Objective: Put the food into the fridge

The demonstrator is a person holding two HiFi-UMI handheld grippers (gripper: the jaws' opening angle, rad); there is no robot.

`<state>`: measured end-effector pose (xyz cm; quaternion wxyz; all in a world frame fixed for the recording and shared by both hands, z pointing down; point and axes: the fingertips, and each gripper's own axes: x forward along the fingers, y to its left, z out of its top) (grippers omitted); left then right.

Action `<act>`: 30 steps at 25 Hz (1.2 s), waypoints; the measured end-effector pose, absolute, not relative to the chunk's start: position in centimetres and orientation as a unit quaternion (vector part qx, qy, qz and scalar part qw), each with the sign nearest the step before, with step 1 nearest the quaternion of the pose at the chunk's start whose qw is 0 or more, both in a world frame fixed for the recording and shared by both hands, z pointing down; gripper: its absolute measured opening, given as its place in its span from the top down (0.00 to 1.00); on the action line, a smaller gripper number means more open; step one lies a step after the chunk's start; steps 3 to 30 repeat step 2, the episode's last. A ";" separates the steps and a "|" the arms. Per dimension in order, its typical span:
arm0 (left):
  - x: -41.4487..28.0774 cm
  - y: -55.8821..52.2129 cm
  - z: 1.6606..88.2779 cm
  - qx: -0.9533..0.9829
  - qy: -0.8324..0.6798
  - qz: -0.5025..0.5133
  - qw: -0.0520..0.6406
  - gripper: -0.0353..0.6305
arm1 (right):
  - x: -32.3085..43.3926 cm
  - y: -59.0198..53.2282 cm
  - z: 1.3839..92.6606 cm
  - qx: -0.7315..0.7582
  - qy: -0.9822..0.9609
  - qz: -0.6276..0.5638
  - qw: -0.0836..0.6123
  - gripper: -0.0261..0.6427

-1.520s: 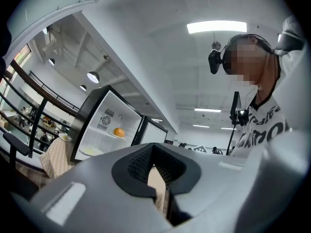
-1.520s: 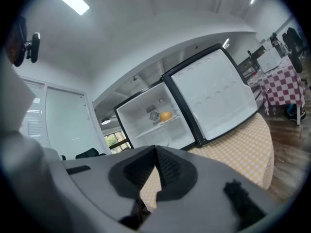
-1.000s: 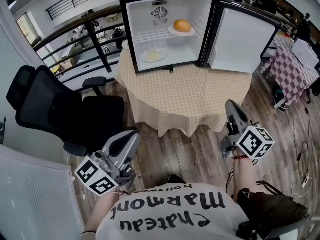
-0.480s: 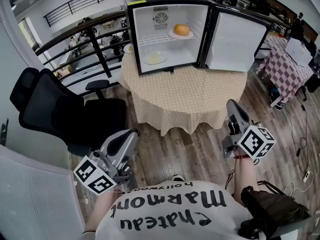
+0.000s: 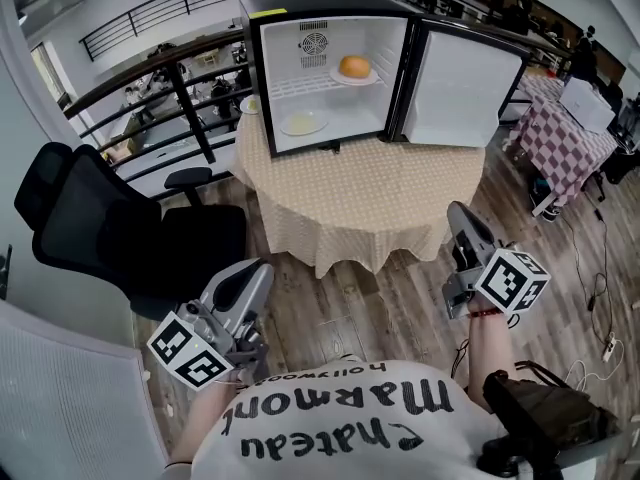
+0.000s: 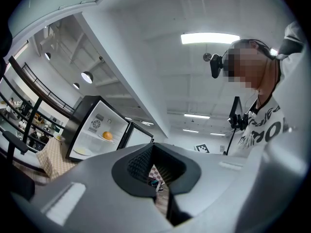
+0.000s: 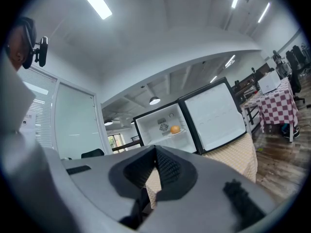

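Backing off is what the last second amounts to: in the head view the fridge [image 5: 310, 3] now sits a little further ahead of both grippers than it did, while the grippers have stayed low by my body. I read that as retreat after placing, not an approach.

The fridge stands on the tabletop [image 5: 370, 193], well ahead of and above the grippers, with its door [image 5: 462, 88] swung wide on the right gripper's side. A black office chair [image 5: 120, 228] is out beyond the left gripper, off to its outer side.

The left gripper [image 5: 255, 268] points up and forward, clenched on nothing; in its own view the jaws meet and only far-off room shows through the notch above them. The right gripper [image 5: 460, 213] is likewise clenched and empty, aimed toward the tabletop edge, with the fridge in sight past its jaws.

Inside the fridge, far beyond either gripper's reach, a plate [image 5: 303, 123] lies on the floor of the cabinet with something pale on it that I cannot make out. Above it, on the wire shelf, a second plate carries a round orange piece of food [image 5: 354, 66].

With food on both levels and both grippers empty, I judge the loading done. The door is still open, which may be the only thing left.
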<state>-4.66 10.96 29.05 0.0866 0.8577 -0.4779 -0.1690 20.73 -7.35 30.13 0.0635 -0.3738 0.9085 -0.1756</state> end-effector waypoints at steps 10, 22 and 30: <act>-4.7 10.9 29.0 0.857 -0.479 -0.171 0.084 0.94 | 20.7 -7.4 30.2 -0.372 0.910 -0.175 0.059 0.94; -4.7 10.9 29.0 0.857 -0.479 -0.171 0.084 0.94 | 20.7 -7.4 30.2 -0.372 0.910 -0.175 0.059 0.94; -4.7 10.9 29.0 0.857 -0.479 -0.171 0.084 0.94 | 20.7 -7.4 30.2 -0.372 0.910 -0.175 0.059 0.94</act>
